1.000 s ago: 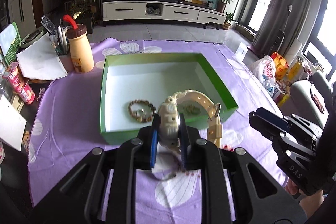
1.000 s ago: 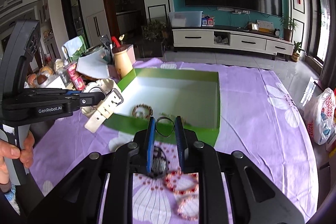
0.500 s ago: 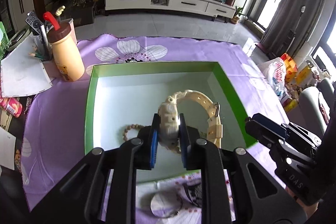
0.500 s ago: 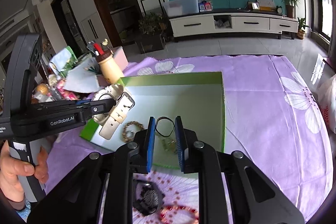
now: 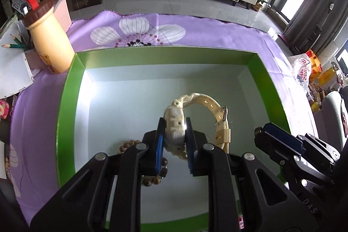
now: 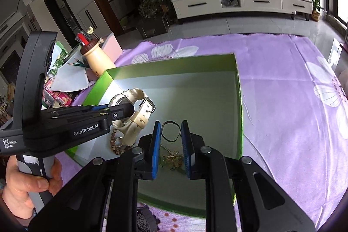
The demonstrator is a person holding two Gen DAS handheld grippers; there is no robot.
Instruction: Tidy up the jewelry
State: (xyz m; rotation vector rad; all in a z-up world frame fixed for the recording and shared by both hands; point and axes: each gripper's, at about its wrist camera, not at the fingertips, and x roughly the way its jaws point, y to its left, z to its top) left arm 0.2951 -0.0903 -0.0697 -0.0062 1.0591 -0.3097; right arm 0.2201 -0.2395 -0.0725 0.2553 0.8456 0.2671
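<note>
My left gripper (image 5: 174,123) is shut on a cream watch (image 5: 176,123) and holds it over the inside of the green box (image 5: 65,105). The watch (image 6: 139,116) also shows in the right wrist view, above a brown bead bracelet (image 6: 115,146). My right gripper (image 6: 171,134) is shut on a thin black ring (image 6: 171,134), held over the box floor near its right side. A gold chain (image 6: 171,158) lies on the box floor under the right gripper. The bead bracelet (image 5: 152,179) lies partly hidden under my left fingers.
The box (image 6: 238,101) sits on a purple flowered cloth (image 6: 293,101). A tan bottle with a brown cap (image 5: 50,36) and pencils (image 5: 15,42) stand at the box's far left corner. More beaded jewelry (image 6: 152,219) lies on the cloth in front of the box.
Both grippers have moved forward and down over the box, carrying the watch and the black ring. The box fills more of both views.
</note>
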